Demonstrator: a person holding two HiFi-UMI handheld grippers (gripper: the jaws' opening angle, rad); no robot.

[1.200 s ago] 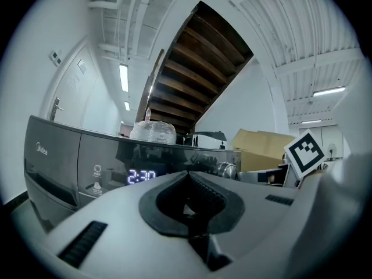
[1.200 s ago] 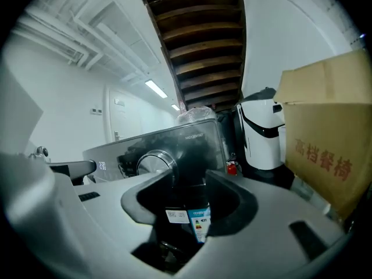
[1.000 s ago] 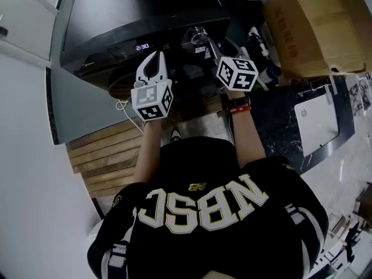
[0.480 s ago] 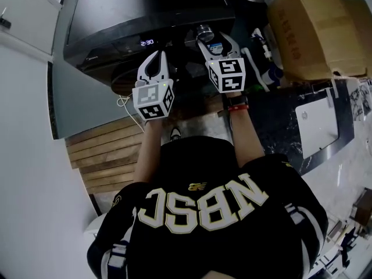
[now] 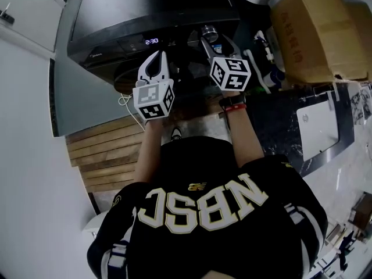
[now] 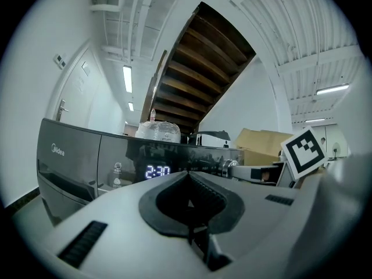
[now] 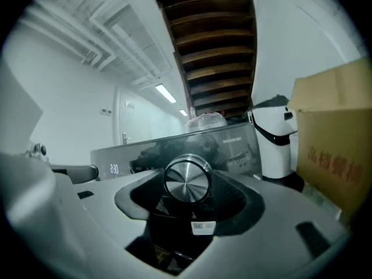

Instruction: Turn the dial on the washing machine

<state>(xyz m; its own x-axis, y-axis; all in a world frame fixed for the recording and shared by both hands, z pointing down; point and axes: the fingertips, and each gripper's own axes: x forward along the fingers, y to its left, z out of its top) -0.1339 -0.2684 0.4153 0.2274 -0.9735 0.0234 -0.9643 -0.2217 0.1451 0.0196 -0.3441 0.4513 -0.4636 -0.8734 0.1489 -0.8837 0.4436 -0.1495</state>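
The dark grey washing machine (image 5: 139,16) fills the top of the head view, its display (image 5: 151,40) lit. Its silver dial (image 5: 208,32) sits right of the display. My right gripper (image 5: 216,42) points at the dial, which lies between its jaws. These have just been opening and stand wide, pads off it. In the right gripper view the dial (image 7: 187,179) shows face-on between the open jaws of the right gripper (image 7: 189,186). My left gripper (image 5: 157,56) hovers below the display, shut and empty. In the left gripper view its tips meet at the left gripper (image 6: 187,176); the dial (image 6: 232,168) is off right.
A large cardboard box (image 5: 317,28) stands right of the machine, with a white appliance (image 7: 273,138) between them. Wooden stair treads (image 5: 107,156) lie at lower left. A white flat device (image 5: 317,124) rests on the dark counter at right. A wrapped bundle (image 6: 158,131) sits on the machine.
The right gripper's jaws have spread apart around the dial, and it shifted slightly sideways. The left gripper has stayed where it was.
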